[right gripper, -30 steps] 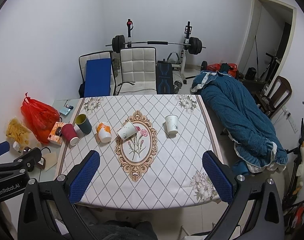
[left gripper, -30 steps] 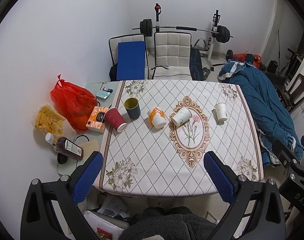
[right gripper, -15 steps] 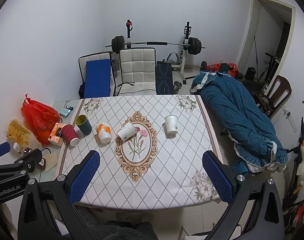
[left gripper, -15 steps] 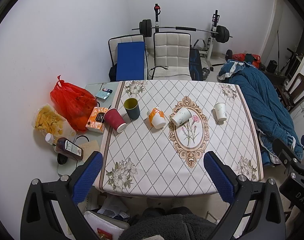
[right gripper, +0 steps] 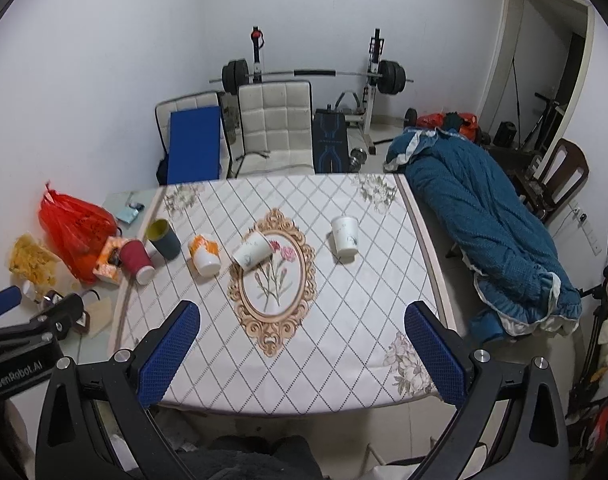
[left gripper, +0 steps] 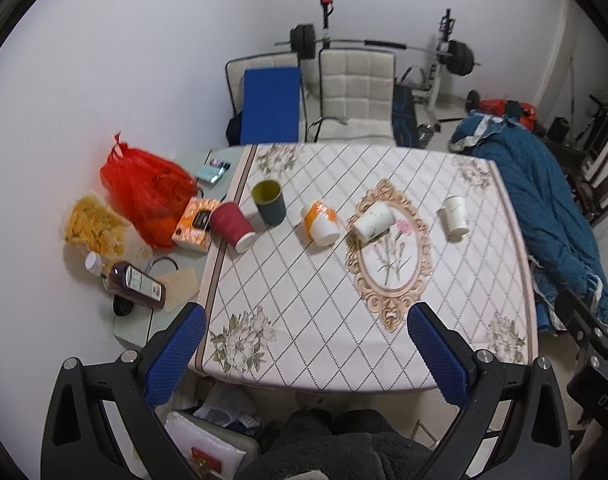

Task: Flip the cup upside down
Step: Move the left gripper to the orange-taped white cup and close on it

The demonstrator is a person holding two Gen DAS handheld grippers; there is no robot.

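Quilted-pattern cloth covers the table [left gripper: 343, 320], and five cups stand or lie in a loose row across its far half. Nearest the left edge a maroon cup [left gripper: 231, 227] lies tipped with its pale mouth toward the near side; just beside it a dark cup with a yellow-green inside [left gripper: 268, 202] stands mouth up; next an orange-and-white cup [left gripper: 320, 222] lies over, then a white floral cup [left gripper: 372, 221] lies on the oval medallion, and toward the right edge a plain white cup [left gripper: 455, 216] sits, possibly already inverted, though the fisheye makes that hard to settle. The left gripper [left gripper: 305, 344] and the right gripper [right gripper: 302, 340] both hang over the near edge with jaws wide apart and nothing between them, well short of every cup. By this showing the flip has not begun: a cup must be approached, grasped, turned and set down on its rim.
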